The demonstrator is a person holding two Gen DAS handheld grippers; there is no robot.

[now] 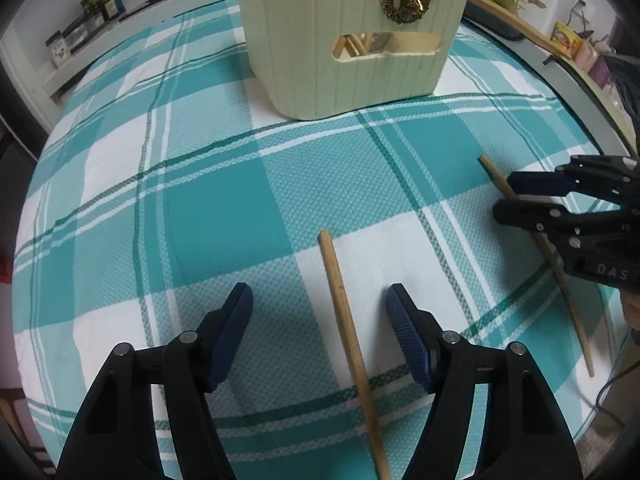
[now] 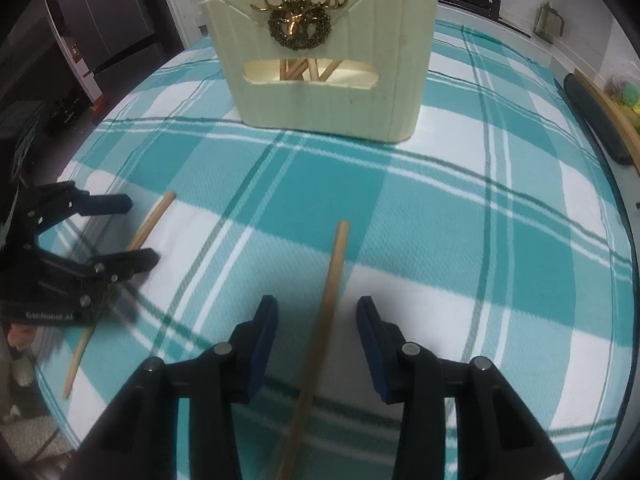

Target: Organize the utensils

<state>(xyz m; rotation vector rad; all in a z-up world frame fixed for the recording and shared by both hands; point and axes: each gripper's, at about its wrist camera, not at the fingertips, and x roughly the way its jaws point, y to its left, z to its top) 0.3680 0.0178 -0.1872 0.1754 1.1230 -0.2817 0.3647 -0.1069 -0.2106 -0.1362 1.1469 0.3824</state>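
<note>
Two wooden chopsticks lie flat on the teal-and-white checked cloth that covers the table, one under each pair of tongs. One chopstick runs lengthwise through the gap of the left tongs, nearer the right-hand pad; the blue pads stand apart on either side and neither presses on it. The other chopstick lies the same way between the pads of the right tongs, whose gap is narrower but also clear of the wood. Both pairs of tongs point steeply down at the cloth. Well ahead of both stands a cream utensil holder with a brass stag-and-wreath ornament on its front; more chopsticks show through its cut-out slot.
</note>
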